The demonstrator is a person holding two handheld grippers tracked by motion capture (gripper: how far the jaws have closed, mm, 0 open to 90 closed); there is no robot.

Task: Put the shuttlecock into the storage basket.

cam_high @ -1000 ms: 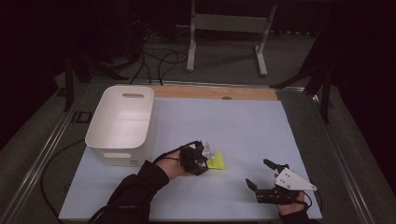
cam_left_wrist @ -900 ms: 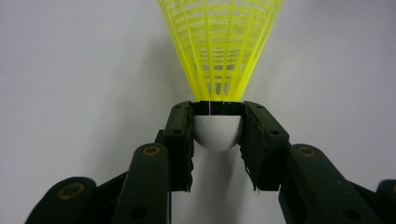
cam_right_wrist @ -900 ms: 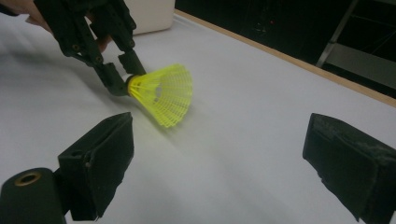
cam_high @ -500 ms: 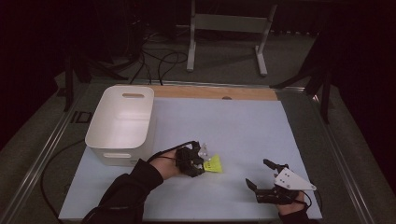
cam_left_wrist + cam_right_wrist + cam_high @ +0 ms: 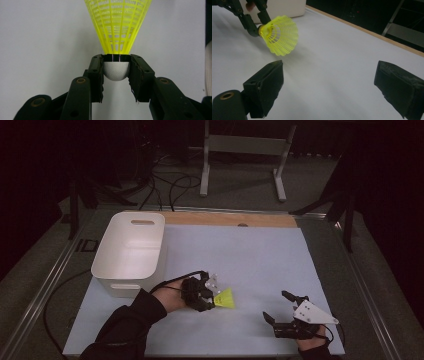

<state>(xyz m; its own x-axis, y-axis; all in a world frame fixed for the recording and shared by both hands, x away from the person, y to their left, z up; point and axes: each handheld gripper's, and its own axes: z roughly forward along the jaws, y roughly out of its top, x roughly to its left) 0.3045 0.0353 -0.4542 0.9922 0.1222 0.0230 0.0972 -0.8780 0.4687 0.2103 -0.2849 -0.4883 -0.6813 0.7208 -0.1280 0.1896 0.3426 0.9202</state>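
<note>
The pickup looks done: the left gripper (image 5: 116,68) is clamped on the white cork tip of the yellow shuttlecock (image 5: 118,27), holding it just above the pale mat (image 5: 250,255), near the front edge and a little left of centre. The white bin (image 5: 131,251) stands close by, to the far left, apparently where the shuttlecock must go. The right gripper (image 5: 332,82) waits at the near right, jaws wide apart with nothing between them.

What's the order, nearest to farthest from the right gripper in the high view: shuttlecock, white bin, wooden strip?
1. shuttlecock: to the left of the right gripper, held in the left gripper.
2. white bin: far left, farther up the table.
3. wooden strip: along the far edge.
</note>
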